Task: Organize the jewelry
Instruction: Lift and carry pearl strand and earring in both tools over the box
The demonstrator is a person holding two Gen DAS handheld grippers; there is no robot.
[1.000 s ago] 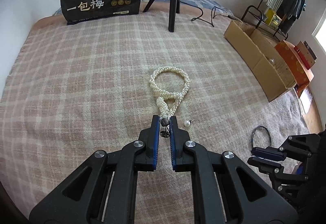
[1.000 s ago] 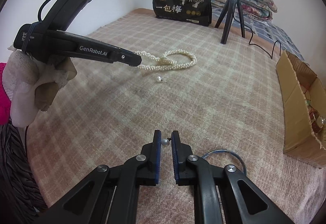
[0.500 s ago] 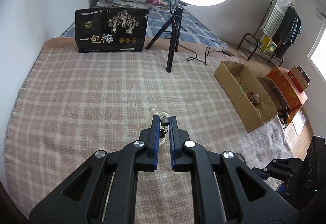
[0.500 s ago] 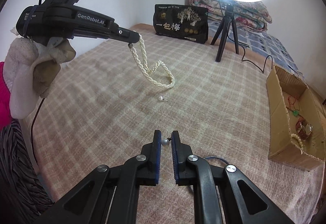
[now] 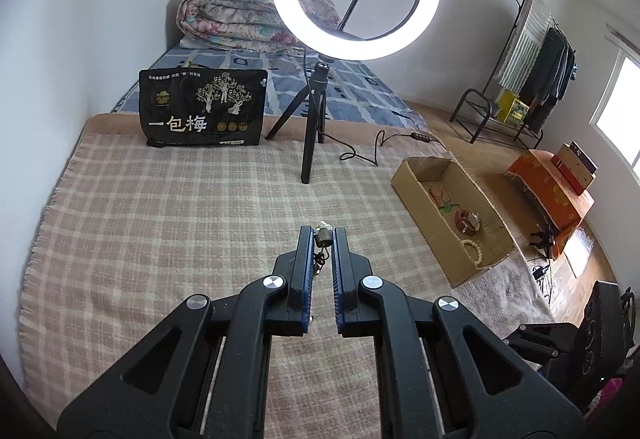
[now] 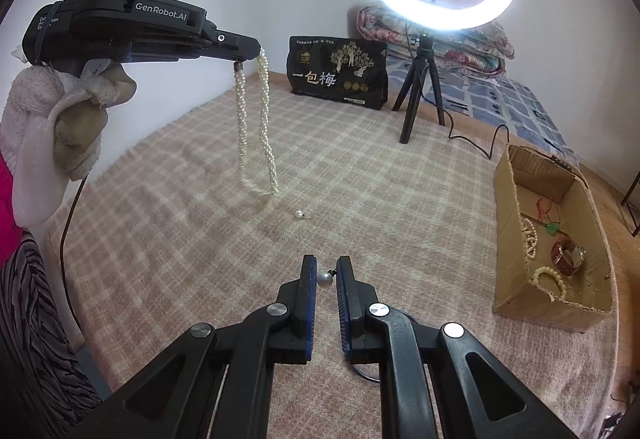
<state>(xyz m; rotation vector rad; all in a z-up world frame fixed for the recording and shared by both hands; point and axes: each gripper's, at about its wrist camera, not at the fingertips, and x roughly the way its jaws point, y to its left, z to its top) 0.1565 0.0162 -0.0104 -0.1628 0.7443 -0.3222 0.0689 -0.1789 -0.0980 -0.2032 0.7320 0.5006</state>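
Observation:
My left gripper (image 5: 323,235) is shut on the clasp end of a white pearl necklace (image 6: 256,127). In the right wrist view the left gripper (image 6: 246,53) is raised high and the necklace hangs from it, its low end just above the plaid blanket (image 6: 200,223). My right gripper (image 6: 326,273) is shut on a pearl earring (image 6: 324,280) low over the blanket. A second pearl earring (image 6: 299,214) lies on the blanket below the necklace. A cardboard box (image 6: 516,279) to the right holds several pieces of jewelry; it also shows in the left wrist view (image 5: 424,215).
A ring light on a black tripod (image 6: 416,95) stands at the back with its cable (image 5: 360,151) on the blanket. A black printed bag (image 5: 202,107) leans behind it. A thin dark ring (image 6: 366,373) lies under my right gripper. An orange box (image 5: 550,191) sits on the floor.
My left gripper has lifted the pearl necklace off the blanket until it hangs free, and its camera now looks across the room. My right gripper has kept still with its earring.

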